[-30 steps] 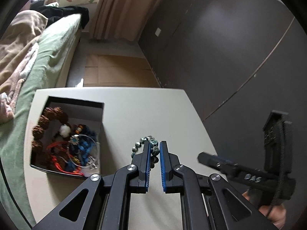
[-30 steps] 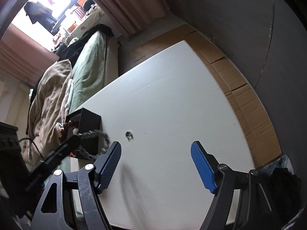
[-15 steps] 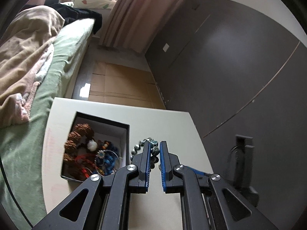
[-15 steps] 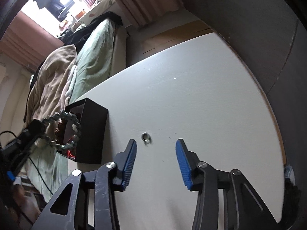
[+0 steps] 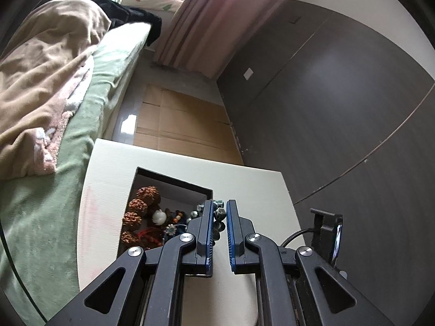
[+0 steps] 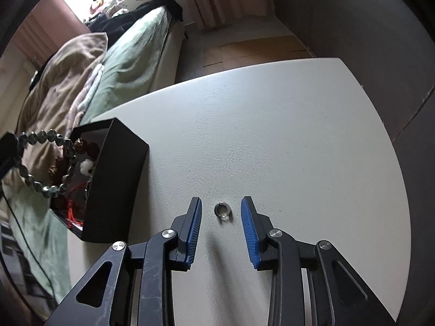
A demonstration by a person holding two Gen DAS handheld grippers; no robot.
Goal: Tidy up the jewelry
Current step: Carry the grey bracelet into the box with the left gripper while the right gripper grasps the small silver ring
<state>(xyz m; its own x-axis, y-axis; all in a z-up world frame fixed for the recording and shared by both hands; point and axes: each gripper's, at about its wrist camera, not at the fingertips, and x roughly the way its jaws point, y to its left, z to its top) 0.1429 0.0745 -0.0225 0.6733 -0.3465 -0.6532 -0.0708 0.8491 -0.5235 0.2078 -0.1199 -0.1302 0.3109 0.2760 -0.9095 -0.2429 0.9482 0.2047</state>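
My left gripper is shut on a grey-green bead bracelet and holds it in the air over the right edge of the open black jewelry box. In the right wrist view the bracelet hangs as a loop above the box. The box holds brown seed beads, red cord and blue pieces. My right gripper is open, low over the white table, with a small silver ring lying between its blue pads.
A bed with a green sheet and a beige blanket runs along the table's left side. Cardboard sheets cover the floor beyond the table. A dark wall stands on the right.
My left gripper has carried the bracelet left, from over the table to over the box. My right gripper has narrowed its opening and moved forward so the ring lies between its pads.
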